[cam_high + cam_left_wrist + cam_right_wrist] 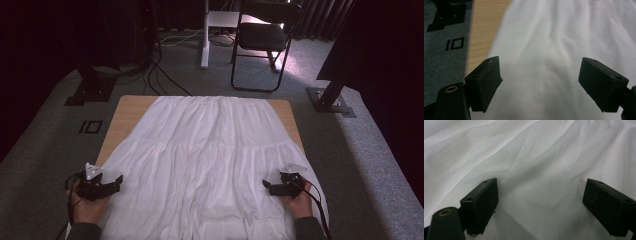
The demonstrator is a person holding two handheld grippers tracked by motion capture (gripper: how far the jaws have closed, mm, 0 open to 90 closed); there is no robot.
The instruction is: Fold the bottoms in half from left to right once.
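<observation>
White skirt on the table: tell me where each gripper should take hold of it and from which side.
Probably pinch the white skirt at its wide near hem, one corner per gripper, coming in low from the outer sides. The cloth lies flat and spread, so only edges give the open jaws a lip.

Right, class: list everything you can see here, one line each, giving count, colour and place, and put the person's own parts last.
Skirt: one, white, spread flat over the table.
Table: one, light wood, centre, under the skirt.
Chair: one, black, on the floor beyond the table.
Carpet: grey, all round the table.
Floor mark: one, black, left of the table.
Left gripper: one, black, near left edge of the skirt, jaws open.
Right gripper: one, black, over the skirt's near right, jaws open.
</observation>
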